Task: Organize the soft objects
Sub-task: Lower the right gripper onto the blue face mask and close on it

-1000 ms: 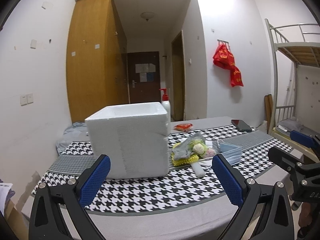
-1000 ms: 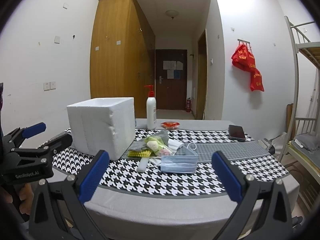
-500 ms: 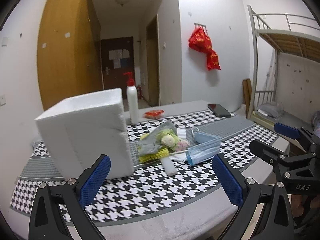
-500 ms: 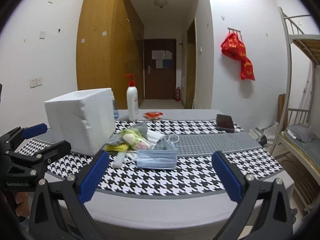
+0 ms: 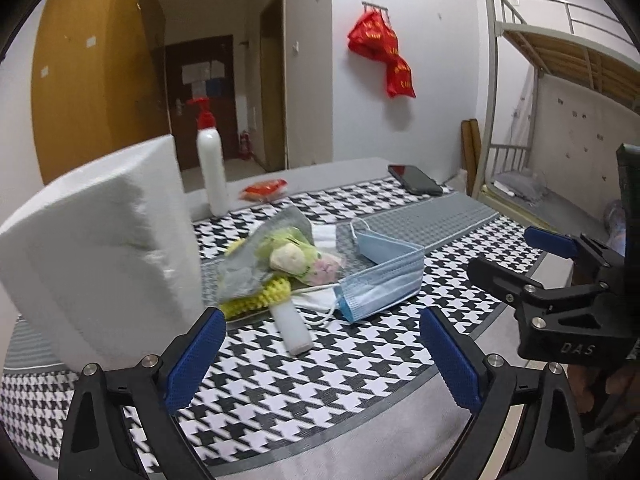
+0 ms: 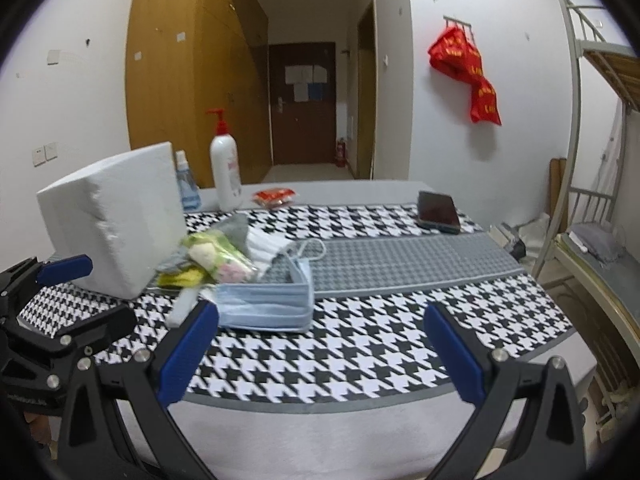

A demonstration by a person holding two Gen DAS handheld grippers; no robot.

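A pile of soft things lies mid-table: a blue face mask [image 5: 382,280] [image 6: 267,305], a crocheted flower bouquet in grey wrap [image 5: 276,264] [image 6: 212,258] with a white handle [image 5: 294,330], and a white mask [image 6: 266,246] behind. A white foam box [image 5: 100,248] [image 6: 114,216] stands left of the pile. My left gripper [image 5: 320,356] is open and empty, short of the pile. My right gripper [image 6: 320,350] is open and empty, in front of the blue mask; it also shows in the left wrist view [image 5: 532,268].
The table has a houndstooth runner [image 6: 380,320]. A pump bottle [image 6: 225,168], a small blue bottle [image 6: 186,184], a red packet [image 6: 275,196] and a phone [image 6: 437,207] sit at the back. A bunk bed [image 6: 592,160] stands right.
Both grippers have moved closer to the table. The left view has swung right, from the foam box towards the pile. Both stay open.
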